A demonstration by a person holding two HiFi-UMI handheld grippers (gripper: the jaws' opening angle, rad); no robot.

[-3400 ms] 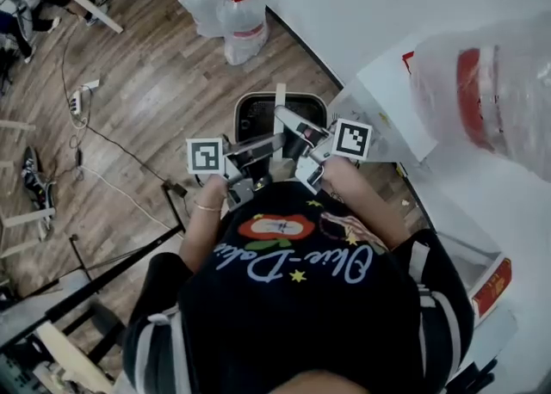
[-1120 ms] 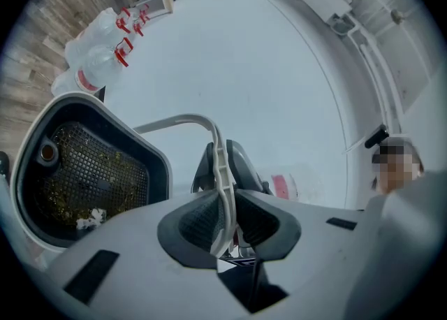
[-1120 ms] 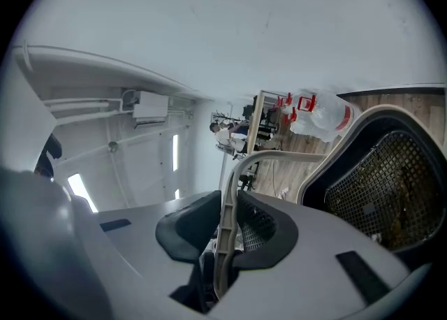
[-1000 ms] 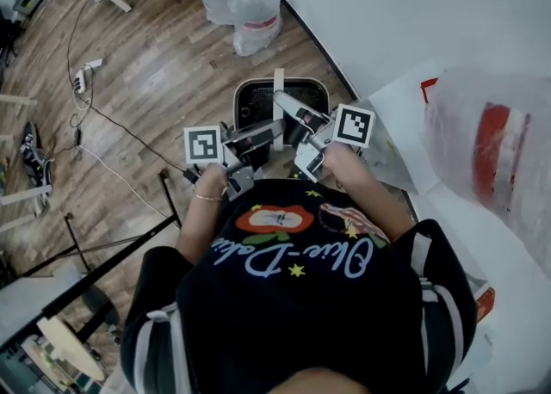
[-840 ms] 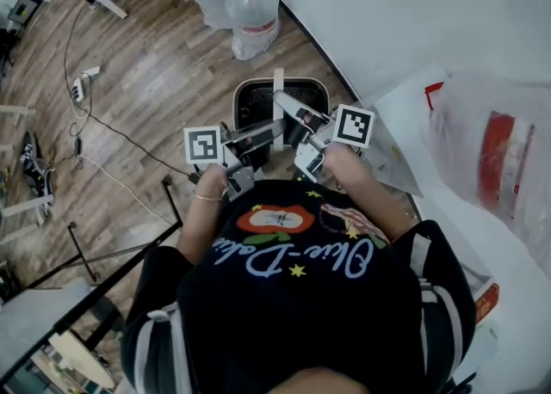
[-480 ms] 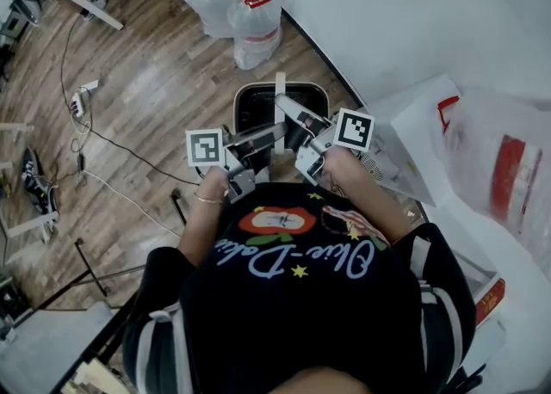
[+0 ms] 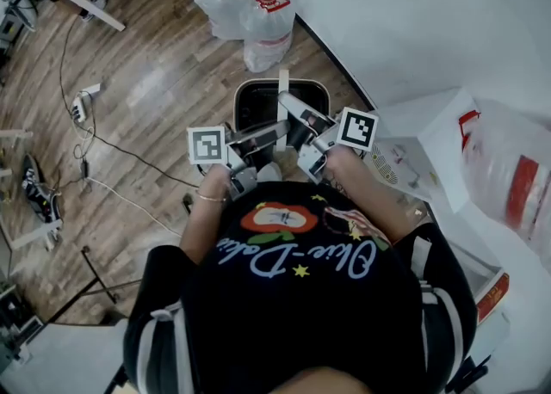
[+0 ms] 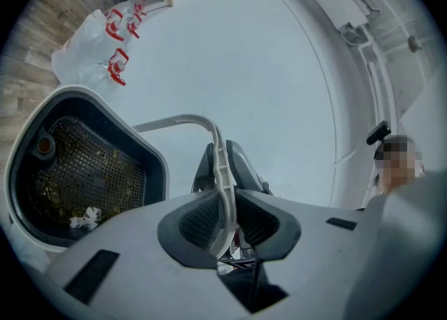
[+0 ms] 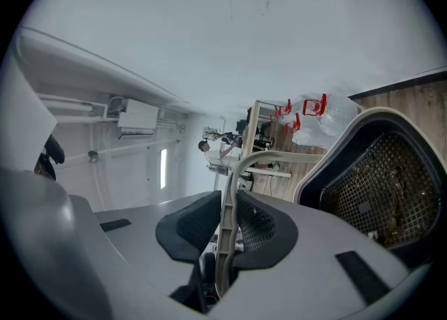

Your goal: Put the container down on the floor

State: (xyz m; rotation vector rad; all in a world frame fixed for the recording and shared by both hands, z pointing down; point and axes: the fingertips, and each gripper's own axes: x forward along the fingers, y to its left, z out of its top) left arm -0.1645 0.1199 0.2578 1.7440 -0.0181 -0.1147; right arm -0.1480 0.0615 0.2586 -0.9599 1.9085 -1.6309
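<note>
The container (image 7: pixel 258 107) is a dark bin with a pale rim and a black mesh inside, and it hangs in front of the person over the wooden floor. Its white handle (image 7: pixel 281 98) arches over it. My left gripper (image 7: pixel 277 132) is shut on that handle from the left. My right gripper (image 7: pixel 290 110) is shut on it from the right. In the left gripper view the handle (image 8: pixel 222 172) runs between the pads of the left gripper (image 8: pixel 225 217), with the container (image 8: pixel 91 95) below left. In the right gripper view the right gripper (image 9: pixel 227 231) clamps the handle (image 9: pixel 230 193), with the container (image 9: pixel 363 119) at right.
Bagged water bottles (image 7: pixel 254 5) stand by the white wall beyond the container. A white box (image 7: pixel 413 151) and a clear plastic bag (image 7: pixel 516 177) lie at right. A power strip with cables (image 7: pixel 86 100) and a shoe (image 7: pixel 39 199) lie on the floor at left.
Both grippers have kept their hold on the handle. The head view has shifted a little, so the bottles and the plastic bag sit further right and lower in the picture.
</note>
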